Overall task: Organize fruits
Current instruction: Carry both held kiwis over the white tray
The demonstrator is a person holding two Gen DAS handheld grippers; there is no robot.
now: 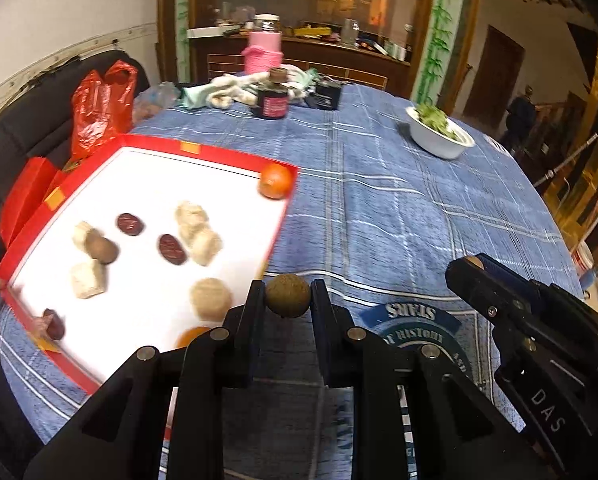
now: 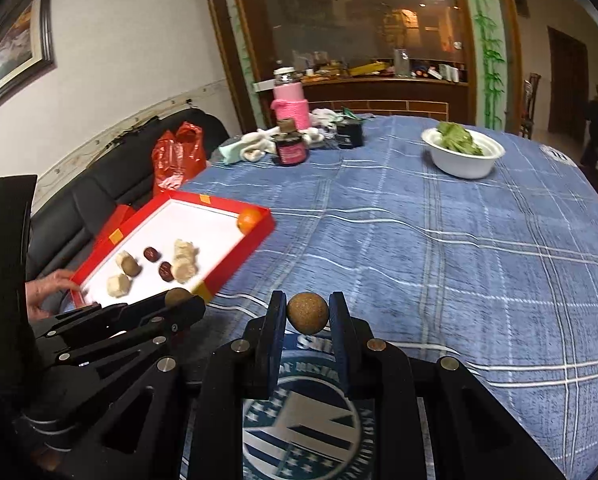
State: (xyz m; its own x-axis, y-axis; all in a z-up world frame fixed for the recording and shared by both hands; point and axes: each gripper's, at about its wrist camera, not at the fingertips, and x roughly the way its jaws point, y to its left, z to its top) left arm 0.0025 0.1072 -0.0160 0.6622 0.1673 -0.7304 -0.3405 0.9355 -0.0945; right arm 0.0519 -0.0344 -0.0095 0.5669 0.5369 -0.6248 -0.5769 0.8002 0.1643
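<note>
You are working over a table spread with a blue plaid tablecloth [image 2: 439, 240], which is lying under and ahead of both grippers. Ahead and to the left of your left gripper [image 1: 288, 295], a red tray with a white floor [image 1: 147, 184] is sitting on the cloth, with a person's hand [image 2: 47, 290] touching its near left corner. Farther ahead on the left, a red plastic bag [image 1: 99, 110] is standing beyond the tray. Well ahead and to the right of your right gripper [image 2: 307, 314], a white bowl of green leaves [image 2: 463, 152] is sitting on the cloth. Straight ahead at the far edge, a jar in a pink knitted cover [image 1: 264, 50] is standing behind a dark jar with a red label [image 1: 272, 100].

Inside the tray, an orange fruit [image 1: 276, 181] is sitting in the far right corner, and a second orange fruit [image 1: 191, 336] is showing just left of your left gripper, partly hidden by it. Pale lumpy pieces [image 1: 197, 232], dark red dates [image 1: 172, 249] and a brown round fruit [image 1: 104, 250] are lying scattered across the middle.

Your left gripper is pinching a small brown round fruit [image 1: 288, 295] between its fingertips, beside the tray's near right edge. Your right gripper is clamping a like brown ball-shaped fruit [image 2: 307, 314], above the cloth's round printed emblem [image 2: 299, 428].
</note>
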